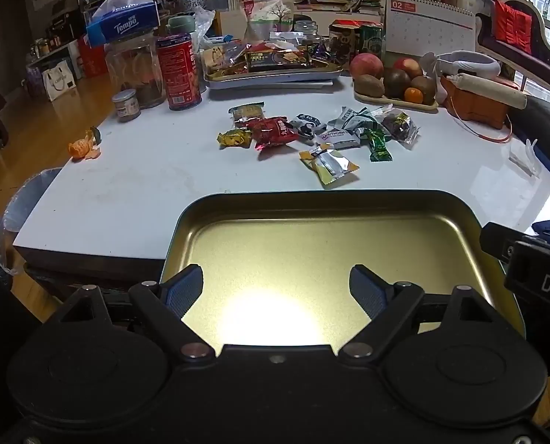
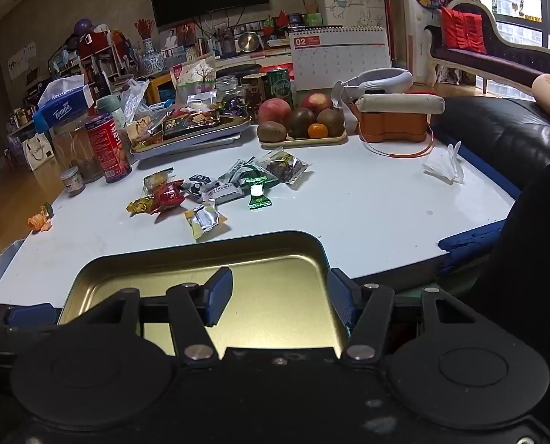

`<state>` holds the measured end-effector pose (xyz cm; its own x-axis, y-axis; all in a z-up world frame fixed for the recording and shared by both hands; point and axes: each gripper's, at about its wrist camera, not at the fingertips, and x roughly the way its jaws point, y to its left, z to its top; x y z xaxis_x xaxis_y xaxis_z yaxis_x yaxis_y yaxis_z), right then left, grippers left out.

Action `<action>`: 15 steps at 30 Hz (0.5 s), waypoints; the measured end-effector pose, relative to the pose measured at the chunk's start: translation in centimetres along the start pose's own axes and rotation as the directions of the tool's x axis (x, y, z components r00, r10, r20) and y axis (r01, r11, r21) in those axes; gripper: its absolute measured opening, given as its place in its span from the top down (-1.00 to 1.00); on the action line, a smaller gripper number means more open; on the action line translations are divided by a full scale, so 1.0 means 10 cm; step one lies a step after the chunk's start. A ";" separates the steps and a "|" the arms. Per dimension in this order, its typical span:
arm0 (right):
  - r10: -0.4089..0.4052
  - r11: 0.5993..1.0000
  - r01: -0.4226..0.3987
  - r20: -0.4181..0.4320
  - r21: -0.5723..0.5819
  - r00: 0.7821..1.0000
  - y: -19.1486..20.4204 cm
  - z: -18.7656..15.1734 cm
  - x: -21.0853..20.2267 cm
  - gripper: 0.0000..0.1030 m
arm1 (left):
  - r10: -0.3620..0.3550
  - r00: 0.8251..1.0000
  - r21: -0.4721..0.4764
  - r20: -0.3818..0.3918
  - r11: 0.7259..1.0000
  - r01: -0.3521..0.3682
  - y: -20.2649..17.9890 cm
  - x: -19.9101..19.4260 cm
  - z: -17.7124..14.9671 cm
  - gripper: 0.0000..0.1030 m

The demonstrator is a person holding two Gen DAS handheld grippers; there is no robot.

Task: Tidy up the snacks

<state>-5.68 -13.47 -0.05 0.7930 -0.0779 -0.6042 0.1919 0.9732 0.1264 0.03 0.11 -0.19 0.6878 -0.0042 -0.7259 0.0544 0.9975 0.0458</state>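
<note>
On a glossy white table (image 1: 134, 185) in a cluttered living room, crinkly wrapped snacks (image 1: 312, 133) lie scattered at 12 o'clock beyond a rounded metal tin (image 1: 334, 203). Left gripper (image 1: 277, 288) and right gripper (image 2: 278, 296) gape wide, empty.

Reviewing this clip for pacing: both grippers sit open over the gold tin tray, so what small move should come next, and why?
Probably reach the right gripper forward to the yellow-and-silver snack packet. The gold tin tray holds nothing, both the right and the left gripper are open and hold nothing, and that packet lies nearest the tray's far rim, apart from the other wrapped snacks.
</note>
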 end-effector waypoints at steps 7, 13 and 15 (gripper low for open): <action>-0.001 1.000 0.001 -0.005 -0.008 1.000 0.03 0.02 0.01 -0.17 | -0.015 1.000 -0.036 -0.025 0.999 0.014 0.08 0.04 0.02 -0.69; 0.000 1.000 0.000 -0.015 -0.011 1.000 0.01 0.00 0.04 -0.17 | -0.012 1.000 -0.037 -0.027 0.999 0.011 0.07 0.03 0.02 -0.69; 0.000 1.000 -0.001 -0.023 -0.008 1.000 0.01 0.01 0.05 -0.17 | -0.011 1.000 -0.036 -0.028 0.999 0.010 0.08 0.04 0.02 -0.69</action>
<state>-5.22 -13.44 -0.23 0.7798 -0.0725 -0.6218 0.1865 0.9751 0.1202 0.45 0.88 -0.28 0.6664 -0.0131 -0.7455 0.0351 0.9993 0.0137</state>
